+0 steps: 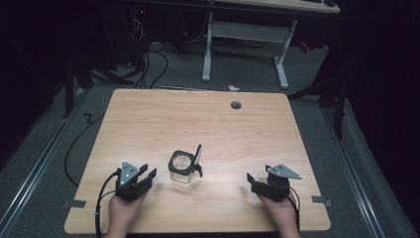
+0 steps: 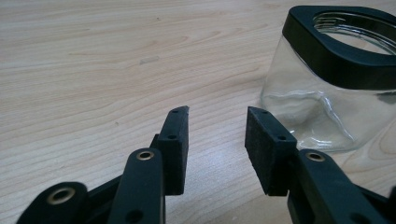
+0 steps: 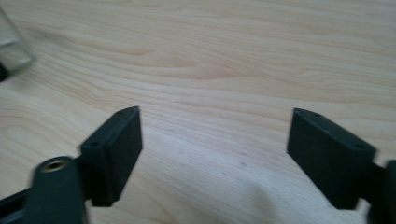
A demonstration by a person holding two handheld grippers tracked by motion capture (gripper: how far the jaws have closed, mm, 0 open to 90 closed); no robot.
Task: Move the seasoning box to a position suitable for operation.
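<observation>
The counter point(image 1: 148, 119) is a light wood top, bare except for one glass jar point(image 1: 181, 168) standing upright near the front edge, roughly midway between the two hands. The jar is clear and square-sided, with a black collar point(image 2: 336, 51) around its open mouth; a black lid point(image 1: 198, 157) stands tipped up at the jar's right side, apparently hinged there, though the high view is too small to confirm how it is attached. The left tongs point(image 1: 146, 174) rest on the counter just beside the jar, pointing toward it, jaws spread part-way and holding nothing; in the left gripper view the jar sits ahead and to the right of the gap between the jaws point(image 2: 217, 135). The right tongs point(image 1: 251, 179) rest well apart from the jar on its other side, jaws spread wide and empty, with a corner of the glass visible at the far left edge of the right gripper view. The step in hand is judged to be the approach to the jar. To do it well, swing the left tongs until the jar's wall is centred between the pads, widen the jaws enough to span the body, and grip below the collar, where the flat glass sides give the pads full contact. Close gently, since smooth glass can slip. Bring the right tongs in for the lid only once the jar is steadied.
</observation>
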